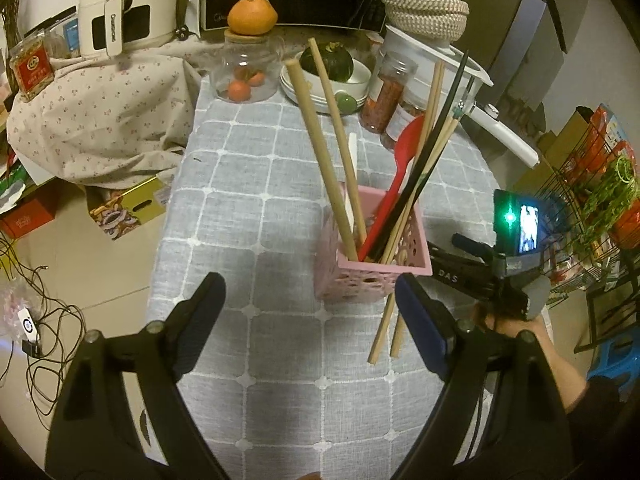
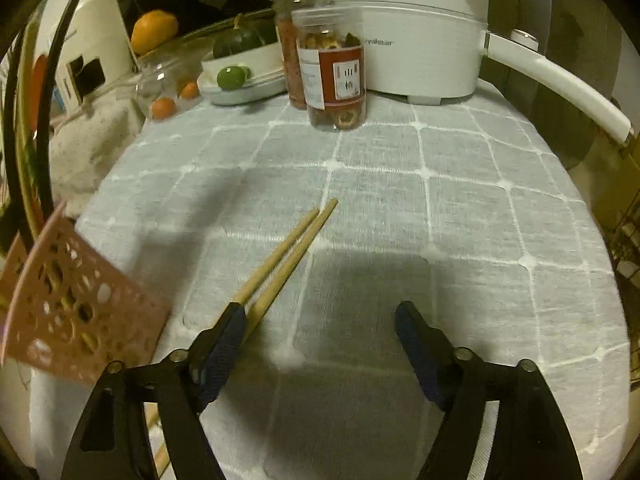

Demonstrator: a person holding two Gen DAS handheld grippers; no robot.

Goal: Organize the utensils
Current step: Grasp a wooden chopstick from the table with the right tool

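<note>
A pink perforated holder (image 1: 372, 268) stands on the grey checked tablecloth (image 1: 256, 184) and holds wooden chopsticks, a red spoon (image 1: 404, 152) and black chopsticks. It also shows at the left edge of the right wrist view (image 2: 76, 312). A pair of wooden chopsticks (image 2: 288, 260) lies flat on the cloth beside the holder, also seen in the left wrist view (image 1: 386, 328). My left gripper (image 1: 310, 300) is open and empty, just in front of the holder. My right gripper (image 2: 320, 316) is open, low over the cloth, its left finger (image 2: 224, 336) over the chopsticks' near end.
At the back of the table stand a glass jar with an orange on its lid (image 1: 250, 68), white bowls with a green squash (image 1: 328, 68), two snack jars (image 2: 336, 76) and a white electric pot (image 2: 416, 40) with a long handle. The table edge drops to the floor at left.
</note>
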